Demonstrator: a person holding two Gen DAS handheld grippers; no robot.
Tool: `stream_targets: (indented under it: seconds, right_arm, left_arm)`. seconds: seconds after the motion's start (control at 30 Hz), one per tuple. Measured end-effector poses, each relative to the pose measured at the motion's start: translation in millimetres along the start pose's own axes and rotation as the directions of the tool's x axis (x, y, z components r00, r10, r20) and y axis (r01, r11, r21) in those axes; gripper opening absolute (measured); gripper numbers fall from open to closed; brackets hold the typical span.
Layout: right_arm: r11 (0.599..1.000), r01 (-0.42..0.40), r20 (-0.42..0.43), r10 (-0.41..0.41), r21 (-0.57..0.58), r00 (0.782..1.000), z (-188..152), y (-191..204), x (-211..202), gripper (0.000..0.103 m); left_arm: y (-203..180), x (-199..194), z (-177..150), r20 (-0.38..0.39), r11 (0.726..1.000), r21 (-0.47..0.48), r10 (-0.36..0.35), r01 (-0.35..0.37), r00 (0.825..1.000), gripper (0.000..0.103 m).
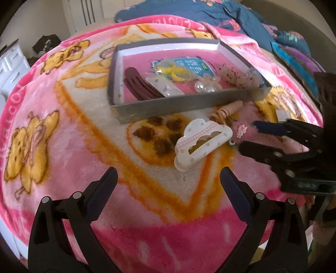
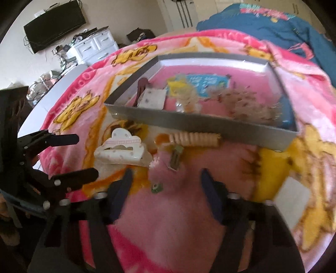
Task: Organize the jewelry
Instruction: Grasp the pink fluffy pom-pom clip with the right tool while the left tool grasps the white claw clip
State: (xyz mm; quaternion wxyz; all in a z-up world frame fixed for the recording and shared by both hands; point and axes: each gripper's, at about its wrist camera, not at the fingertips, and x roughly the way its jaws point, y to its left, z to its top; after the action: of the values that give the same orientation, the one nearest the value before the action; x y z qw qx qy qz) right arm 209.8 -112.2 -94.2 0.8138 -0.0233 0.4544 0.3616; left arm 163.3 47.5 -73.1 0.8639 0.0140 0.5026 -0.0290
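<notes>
A grey tray (image 1: 168,107) (image 2: 210,124) lies on the pink blanket and holds a maroon hair clip (image 1: 140,86), a blue packet (image 1: 184,67), pearl pieces (image 1: 202,87) and a fluffy scrunchie (image 1: 241,78). In front of it lie a white cloud-shaped claw clip (image 1: 201,142) (image 2: 121,149), a peach spiral hair tie (image 1: 225,110) (image 2: 195,139), a small flat hair clip (image 2: 176,158), a small pink charm (image 1: 241,130) and a tiny green piece (image 2: 156,188). My left gripper (image 1: 168,180) (image 2: 84,155) is open and empty, just short of the claw clip. My right gripper (image 2: 166,182) (image 1: 247,134) is open and empty over the small pieces.
A white card (image 2: 292,199) lies on the blanket at the right. A blue quilt (image 1: 210,12) is bunched behind the tray. A white dresser (image 2: 94,46) and a wall-mounted screen (image 2: 54,25) stand beyond the bed.
</notes>
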Motion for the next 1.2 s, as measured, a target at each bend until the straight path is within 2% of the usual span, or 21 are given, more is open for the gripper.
stream_targets:
  seconds: [0.03, 0.07, 0.17, 0.33, 0.4, 0.47, 0.57, 0.73, 0.97, 1.2]
  right_arm:
    - [1.000, -0.003, -0.015, 0.003, -0.005, 1.000, -0.3, -0.2, 4.8, 0.029]
    - [1.000, 0.005, -0.018, -0.005, -0.009, 1.000, -1.1, 0.4, 6.6, 0.027]
    - [1.000, -0.007, 0.021, 0.007, -0.006, 1.000, -4.4, -2.7, -4.5, 0.023]
    - [0.998, 0.052, 0.078, -0.055, 0.040, 0.995, -14.4, -18.3, -29.2, 0.023]
    - [0.995, 0.073, 0.102, -0.079, 0.062, 0.992, -18.8, -24.5, -40.6, 0.022]
    - [0.992, 0.087, 0.132, -0.098, 0.090, 0.986, -24.0, -29.2, -54.3, 0.022]
    - [0.989, 0.110, 0.167, -0.126, 0.100, 0.978, -28.7, -29.5, -69.8, 0.022]
    - [0.989, 0.110, 0.200, -0.128, 0.099, 0.971, -34.5, -22.8, -90.1, 0.022]
    - [0.992, 0.104, 0.232, -0.117, 0.068, 0.966, -34.4, -3.0, -107.0, 0.022]
    - [0.993, 0.110, 0.254, -0.116, 0.038, 0.960, -25.8, 13.8, -114.9, 0.022]
  left_arm:
    - [-1.4, 2.9, 1.1, -0.006, 1.000, 0.009, -0.001, 0.001, 1.000, 0.092]
    - [-3.5, 7.5, 3.2, -0.017, 1.000, 0.022, 0.000, 0.001, 1.000, 0.091]
    - [-9.6, 15.1, 9.6, -0.020, 0.998, 0.063, 0.008, -0.007, 1.000, 0.087]
    - [-21.6, 24.1, 22.6, -0.022, 0.993, 0.112, -0.023, 0.025, 0.999, 0.079]
    - [-28.4, 26.8, 25.8, -0.022, 0.991, 0.128, -0.043, 0.046, 0.999, 0.070]
    - [-37.9, 31.5, 24.5, -0.033, 0.985, 0.165, -0.042, 0.047, 0.999, 0.046]
    - [-45.1, 31.3, 20.6, -0.032, 0.978, 0.207, -0.031, 0.037, 0.999, 0.031]
    - [-48.3, 19.2, 15.3, -0.015, 0.974, 0.221, -0.054, 0.056, 0.998, 0.030]
    - [-41.8, -13.4, 14.1, 0.040, 0.978, 0.184, -0.109, 0.099, 0.993, 0.025]
    - [-27.7, -29.1, 20.2, 0.069, 0.984, 0.139, -0.121, 0.110, 0.990, 0.022]
